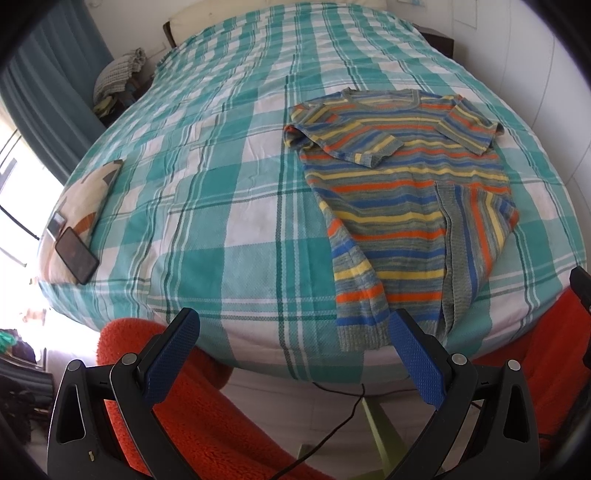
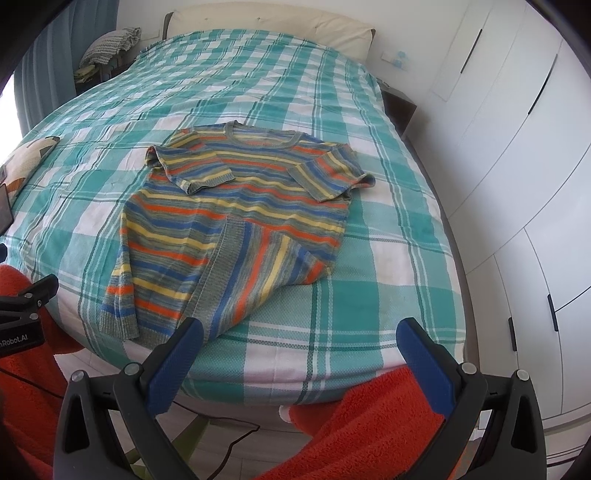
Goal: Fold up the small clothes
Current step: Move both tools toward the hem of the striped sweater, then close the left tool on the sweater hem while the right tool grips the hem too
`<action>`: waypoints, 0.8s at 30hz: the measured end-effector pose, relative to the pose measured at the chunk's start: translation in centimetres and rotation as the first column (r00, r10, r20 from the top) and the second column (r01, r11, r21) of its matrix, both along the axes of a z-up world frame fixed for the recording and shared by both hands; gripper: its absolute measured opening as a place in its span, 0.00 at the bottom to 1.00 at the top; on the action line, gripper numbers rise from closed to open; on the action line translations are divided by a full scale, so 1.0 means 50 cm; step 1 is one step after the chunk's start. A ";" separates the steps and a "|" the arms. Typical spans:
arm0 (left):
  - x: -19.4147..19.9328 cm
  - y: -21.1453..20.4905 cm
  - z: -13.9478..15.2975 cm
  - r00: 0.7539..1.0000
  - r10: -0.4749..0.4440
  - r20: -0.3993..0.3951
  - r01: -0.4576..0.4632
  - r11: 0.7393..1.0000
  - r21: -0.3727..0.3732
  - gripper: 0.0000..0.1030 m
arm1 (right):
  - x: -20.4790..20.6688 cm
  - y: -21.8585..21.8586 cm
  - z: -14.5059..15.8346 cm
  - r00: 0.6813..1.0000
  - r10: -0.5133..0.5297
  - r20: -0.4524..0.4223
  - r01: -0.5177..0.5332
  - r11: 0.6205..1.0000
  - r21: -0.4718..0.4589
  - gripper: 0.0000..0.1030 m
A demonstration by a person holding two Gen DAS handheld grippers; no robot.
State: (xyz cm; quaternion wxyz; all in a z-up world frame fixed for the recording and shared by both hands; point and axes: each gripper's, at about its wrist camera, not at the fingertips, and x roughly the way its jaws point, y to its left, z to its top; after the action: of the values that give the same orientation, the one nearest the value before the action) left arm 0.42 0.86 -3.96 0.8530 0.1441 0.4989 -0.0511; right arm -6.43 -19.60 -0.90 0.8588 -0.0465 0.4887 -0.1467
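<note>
A small striped knit sweater [image 1: 399,192] in orange, blue, yellow and grey lies on the green-and-white checked bed [image 1: 229,192]. Its neck points away, both short sleeves are folded in over the chest, and the lower right corner is folded in over the body. Its hem hangs at the bed's near edge. My left gripper [image 1: 293,332] is open and empty, held off the near edge, left of the hem. In the right wrist view the sweater [image 2: 229,221] lies ahead and left; my right gripper [image 2: 299,339] is open and empty before the bed's [image 2: 388,258] near edge.
A phone [image 1: 77,254] lies on a patterned cushion [image 1: 88,206] at the bed's left edge. Orange fleece [image 1: 184,406] covers the foreground under both grippers. A cable [image 1: 332,432] runs on the floor. White wardrobe doors [image 2: 517,184] stand right of the bed. A pillow [image 2: 277,26] lies at the head.
</note>
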 end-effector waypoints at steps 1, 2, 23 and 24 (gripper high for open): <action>0.000 -0.001 0.000 1.000 0.000 0.000 0.000 1.000 0.000 0.99 | 0.000 0.000 0.000 1.000 0.000 0.000 0.000 1.000 0.000 1.00; 0.000 0.000 -0.002 1.000 0.000 -0.001 0.000 1.000 0.000 0.99 | 0.000 -0.001 0.000 1.000 0.001 0.000 -0.001 1.000 0.000 1.00; 0.121 -0.052 -0.199 0.966 -0.102 -0.238 0.057 0.980 -0.192 0.85 | 0.214 -0.041 -0.141 0.971 0.234 -0.045 -0.213 0.937 0.275 0.86; 0.125 -0.063 -0.216 0.964 -0.099 -0.246 0.063 0.987 -0.149 0.62 | 0.246 -0.028 -0.166 0.967 0.246 -0.063 -0.217 0.928 0.303 0.79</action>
State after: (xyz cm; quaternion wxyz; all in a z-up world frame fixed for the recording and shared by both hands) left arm 6.67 -2.28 -14.78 0.7878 0.0967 0.5923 -0.1387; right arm 5.89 -20.98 -9.19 0.8419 0.0167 0.5384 0.0323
